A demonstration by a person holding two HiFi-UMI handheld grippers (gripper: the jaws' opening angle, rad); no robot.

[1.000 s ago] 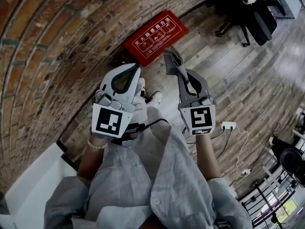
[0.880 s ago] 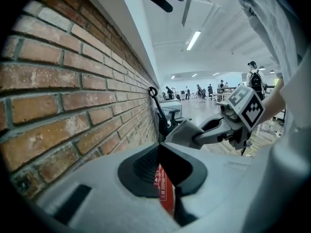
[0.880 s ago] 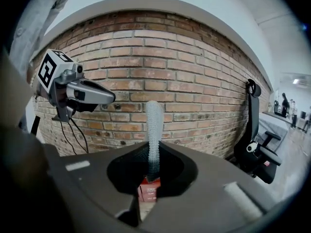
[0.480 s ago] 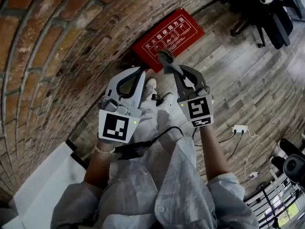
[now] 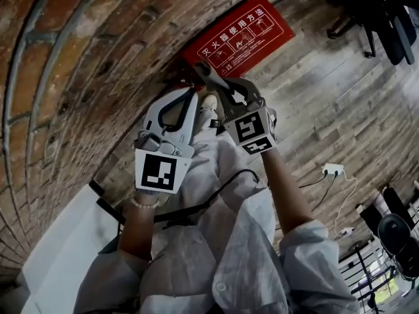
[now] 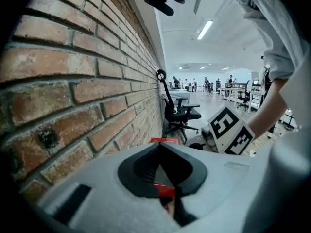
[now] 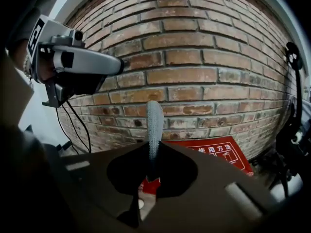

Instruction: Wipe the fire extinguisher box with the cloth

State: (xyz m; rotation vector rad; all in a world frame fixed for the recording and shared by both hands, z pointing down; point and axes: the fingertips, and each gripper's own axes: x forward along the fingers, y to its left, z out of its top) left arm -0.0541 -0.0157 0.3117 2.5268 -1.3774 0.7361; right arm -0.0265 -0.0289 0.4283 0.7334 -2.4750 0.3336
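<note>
Right tool (image 7: 151, 161) pinches a grey knitted cloth (image 7: 154, 123) upright. The red, white-printed fire extinguisher box (image 5: 239, 34) lies below and ahead of it, against the brick wall (image 7: 194, 57). Left tool (image 6: 159, 147) is pressed together (empty). Best to lower the cloth flat before sweeping.

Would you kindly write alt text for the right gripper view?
The right gripper is shut on a grey knitted cloth, aimed at a red fire extinguisher box against a brick wall; the left gripper hovers upper left.

red fire extinguisher box (image 5: 239, 34) beside wall (image 5: 78, 64); grey cloth (image 7: 154, 125) upright.
</note>
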